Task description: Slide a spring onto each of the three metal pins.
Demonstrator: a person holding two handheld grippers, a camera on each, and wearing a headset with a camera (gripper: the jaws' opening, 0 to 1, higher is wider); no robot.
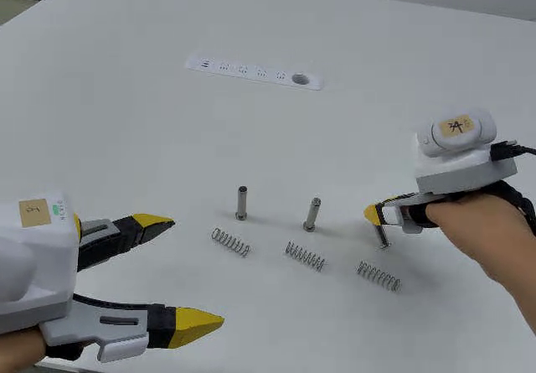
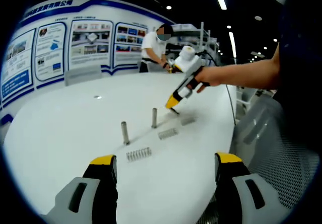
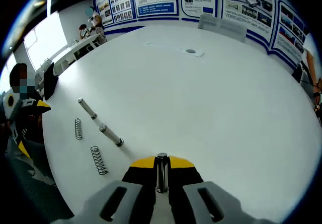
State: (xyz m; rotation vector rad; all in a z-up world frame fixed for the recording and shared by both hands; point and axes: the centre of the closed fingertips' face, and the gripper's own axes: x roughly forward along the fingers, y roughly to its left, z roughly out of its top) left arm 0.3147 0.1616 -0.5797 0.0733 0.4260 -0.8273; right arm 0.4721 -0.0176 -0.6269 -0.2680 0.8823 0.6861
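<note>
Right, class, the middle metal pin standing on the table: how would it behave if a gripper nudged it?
The middle pin stands tall on a narrow foot, so a nudge would probably tip it. It is round, so once down it would likely roll. Its shiny metal looks rigid and perhaps slippery to grip.

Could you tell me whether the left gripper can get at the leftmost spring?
Probably yes: the left gripper is open, and only bare table lies between it and the leftmost spring.
</note>
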